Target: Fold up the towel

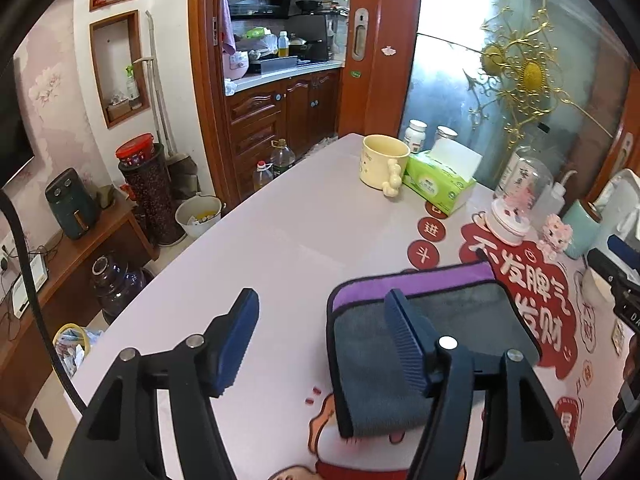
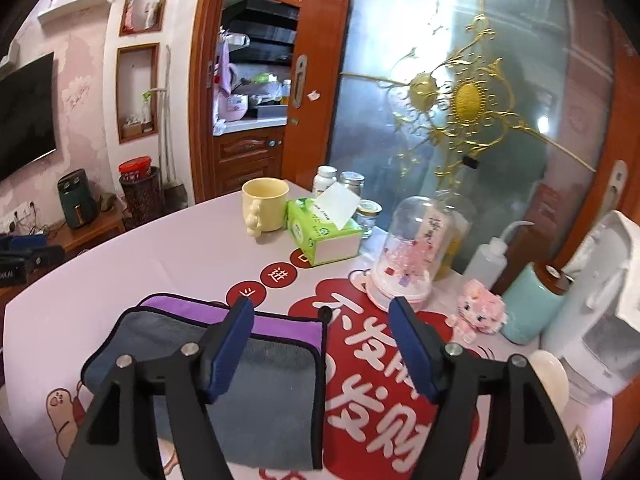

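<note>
A grey towel [image 1: 360, 356] with a purple inner side and dark trim lies folded into a small rectangle on the pale printed table [image 1: 280, 240]. It also shows in the right wrist view [image 2: 272, 384]. My left gripper [image 1: 320, 308] is open and empty above the towel's left edge; its right finger [image 1: 404, 336] is over the cloth. My right gripper [image 2: 322, 320] is open and empty above the towel's right edge; its left finger [image 2: 236, 340] is over the cloth. The other gripper [image 1: 616, 272] shows at the right edge of the left wrist view.
At the table's far side stand a cream mug [image 2: 266, 204], a green tissue box [image 2: 324, 232], pill bottles [image 2: 324, 178], a glass dome ornament [image 2: 412, 248], a squeeze bottle [image 2: 484, 256], a pink toy [image 2: 480, 312], a teal cup [image 2: 532, 308] and a white appliance [image 2: 604, 312]. A glass door is behind.
</note>
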Demonstrator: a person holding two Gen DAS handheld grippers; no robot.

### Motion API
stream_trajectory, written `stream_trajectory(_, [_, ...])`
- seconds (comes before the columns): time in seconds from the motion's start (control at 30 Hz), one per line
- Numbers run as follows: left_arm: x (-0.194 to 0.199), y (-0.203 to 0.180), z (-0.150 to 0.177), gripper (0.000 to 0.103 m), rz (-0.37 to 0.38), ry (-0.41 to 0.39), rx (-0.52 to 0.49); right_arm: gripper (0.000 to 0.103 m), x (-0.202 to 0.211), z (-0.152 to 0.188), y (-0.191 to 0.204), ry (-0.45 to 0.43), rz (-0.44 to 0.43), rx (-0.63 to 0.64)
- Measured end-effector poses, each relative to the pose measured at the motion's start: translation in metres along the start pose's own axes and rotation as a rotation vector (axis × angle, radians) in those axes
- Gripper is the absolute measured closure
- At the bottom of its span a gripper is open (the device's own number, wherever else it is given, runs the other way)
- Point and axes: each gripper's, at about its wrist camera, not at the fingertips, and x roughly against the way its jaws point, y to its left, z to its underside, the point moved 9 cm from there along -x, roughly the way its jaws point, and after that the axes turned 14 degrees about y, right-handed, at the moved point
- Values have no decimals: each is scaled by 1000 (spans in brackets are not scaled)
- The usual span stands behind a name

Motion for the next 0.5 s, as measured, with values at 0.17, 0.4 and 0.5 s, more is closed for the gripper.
stream_trajectory(0.17, [28,9,20,34,24,-1,-26,24,36,23,1,17,16,-56])
stream_trajectory(0.4, [72,17,55,32,88,-14,-86,18,89,70,19,56,59,-154])
stream_trajectory(0.5, [93,19,77,30,134,-1,-130,14,114,93,29,71,80,-206])
